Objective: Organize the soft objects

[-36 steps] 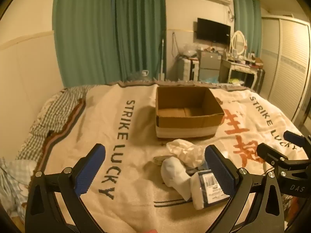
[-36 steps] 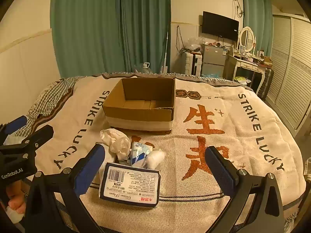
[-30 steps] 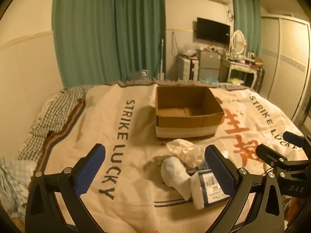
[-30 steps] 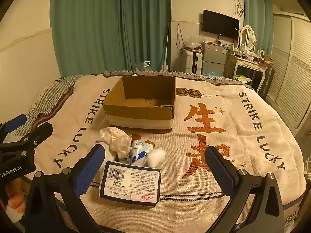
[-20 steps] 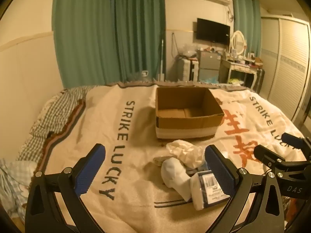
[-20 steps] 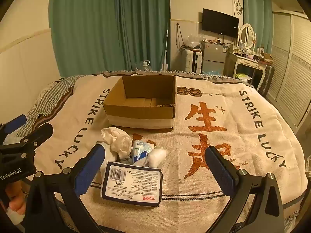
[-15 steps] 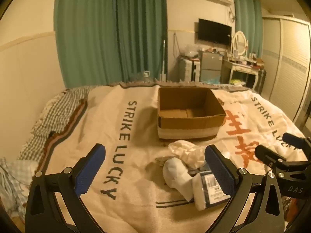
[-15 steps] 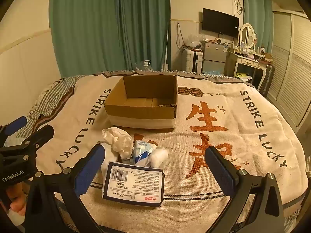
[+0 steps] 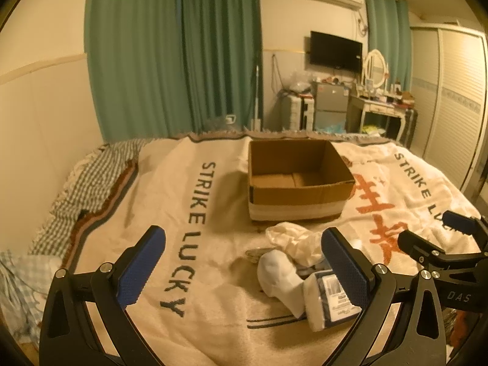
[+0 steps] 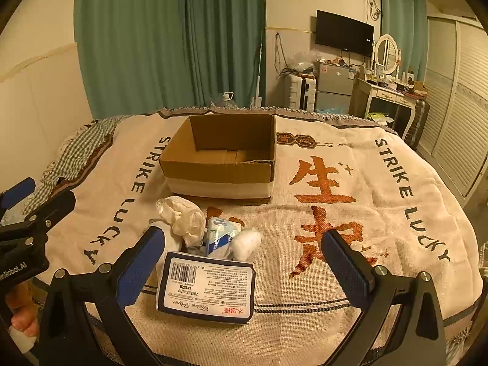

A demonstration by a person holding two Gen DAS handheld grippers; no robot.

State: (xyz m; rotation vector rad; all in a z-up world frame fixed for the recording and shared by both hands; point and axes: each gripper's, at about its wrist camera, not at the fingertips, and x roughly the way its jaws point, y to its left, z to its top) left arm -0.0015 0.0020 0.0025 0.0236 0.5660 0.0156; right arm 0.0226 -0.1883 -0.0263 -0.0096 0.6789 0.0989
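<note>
An open, empty cardboard box (image 9: 297, 180) (image 10: 224, 164) stands on a cream "STRIKE LUCKY" blanket (image 9: 189, 207) (image 10: 366, 213). In front of it lies a pile of soft things: a crumpled white cloth (image 10: 183, 218) (image 9: 292, 239), a white sock (image 9: 279, 277), a small blue-white tissue pack (image 10: 219, 236), a white wad (image 10: 247, 242) and a large dark-blue tissue pack (image 10: 207, 286) (image 9: 331, 300). My left gripper (image 9: 244, 270) is open and empty, left of the pile. My right gripper (image 10: 244, 270) is open and empty, above the large pack.
The blanket covers a bed with a checked sheet (image 9: 88, 183) at its left edge. Green curtains (image 9: 174, 52) hang behind. A TV (image 10: 344, 32), a fridge (image 10: 334, 91) and a dressing table (image 10: 390, 91) stand at the back right; wardrobe doors (image 10: 457, 116) are on the right.
Both views have shifted slightly; the pile and box sit a little further right in each. Both grippers stay open and empty. Nothing on the bed has moved.
</note>
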